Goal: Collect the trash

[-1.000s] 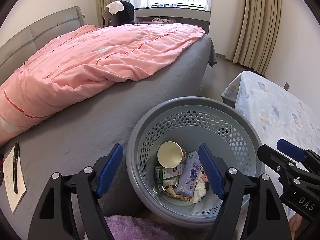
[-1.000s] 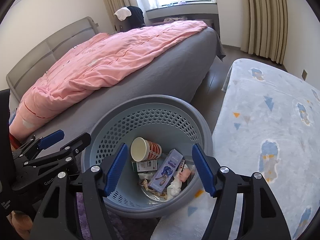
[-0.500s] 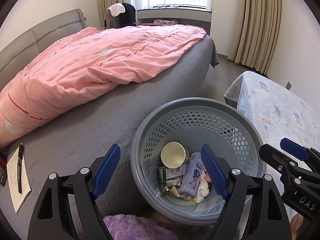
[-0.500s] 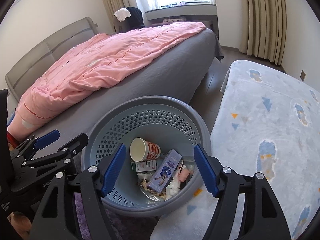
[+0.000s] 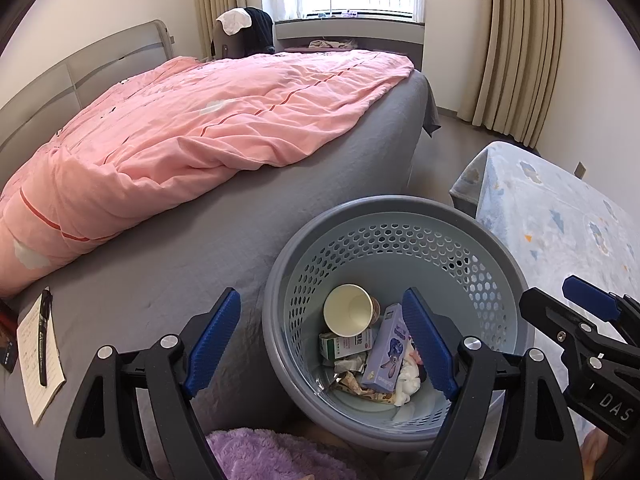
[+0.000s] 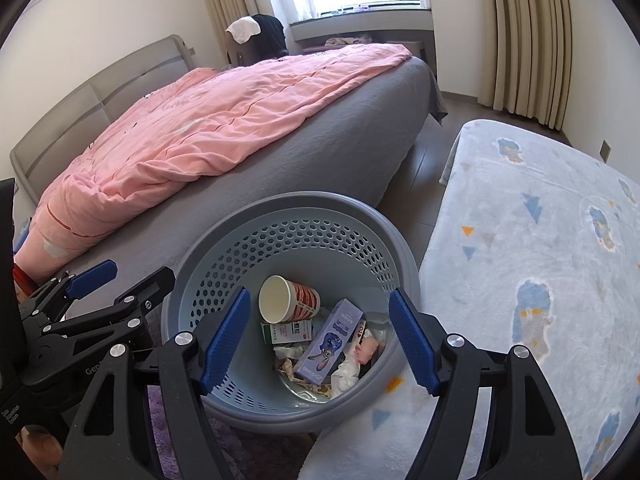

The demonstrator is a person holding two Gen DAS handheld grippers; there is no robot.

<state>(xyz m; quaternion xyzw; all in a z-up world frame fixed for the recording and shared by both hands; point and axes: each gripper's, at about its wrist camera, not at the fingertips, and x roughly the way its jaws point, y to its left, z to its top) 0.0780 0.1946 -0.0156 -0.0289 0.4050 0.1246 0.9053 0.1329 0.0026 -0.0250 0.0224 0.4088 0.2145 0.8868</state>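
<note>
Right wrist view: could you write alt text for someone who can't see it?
An open, empty right claw hovers over a grey basket holding a paper cup, cartons and wrappers. Behind is a bed with a pink duvet; the left claw is alongside.

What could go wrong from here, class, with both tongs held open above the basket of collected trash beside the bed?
1. The notepad and pen on the grey bed might be mistaken for trash and binned.
2. The basket stands tight between bed and patterned blanket; lowering the left tongs or right tongs carelessly could catch its rim and tip it.
3. The paper cup lies loose on top and may roll out if that happens.
</note>
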